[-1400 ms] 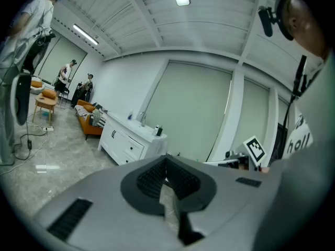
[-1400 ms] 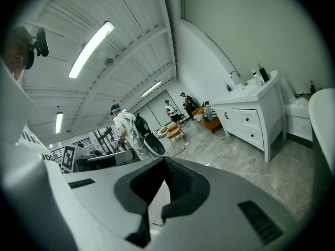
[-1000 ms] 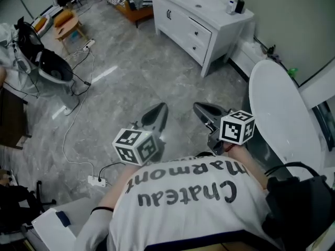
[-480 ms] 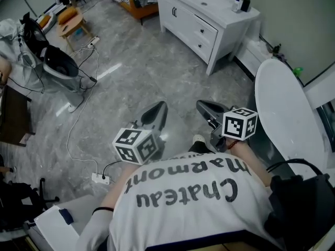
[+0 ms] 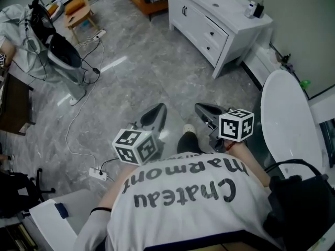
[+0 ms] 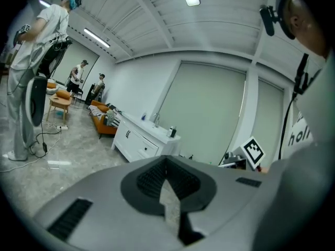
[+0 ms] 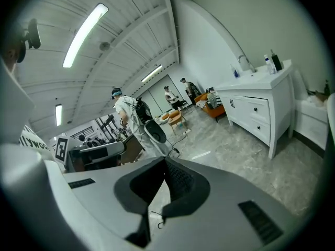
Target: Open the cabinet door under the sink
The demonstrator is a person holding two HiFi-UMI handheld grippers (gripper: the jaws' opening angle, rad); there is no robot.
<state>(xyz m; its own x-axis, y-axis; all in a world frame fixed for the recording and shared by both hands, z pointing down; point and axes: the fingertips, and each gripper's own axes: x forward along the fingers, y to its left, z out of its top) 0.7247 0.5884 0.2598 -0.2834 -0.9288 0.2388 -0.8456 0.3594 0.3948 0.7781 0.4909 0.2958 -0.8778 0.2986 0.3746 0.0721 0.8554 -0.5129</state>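
The left gripper [image 5: 157, 114] is closed and empty, and so is the right gripper [image 5: 205, 110] beside it. The sink cabinet [image 5: 209, 27] stands well apart, its door [image 5: 183, 12] shut. The approach seems to be in hand; next the person must come near and part one gripper's jaws for the handle.

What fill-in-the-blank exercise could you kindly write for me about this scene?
1. The jaws of the left gripper and the right gripper are both ____, with nothing between them.
2. The sink cabinet is coloured ____.
3. In the head view, the sink cabinet stands toward the upper ____ of the picture.
4. The power strip lies on the ____.

Missing words: shut; white; right; floor
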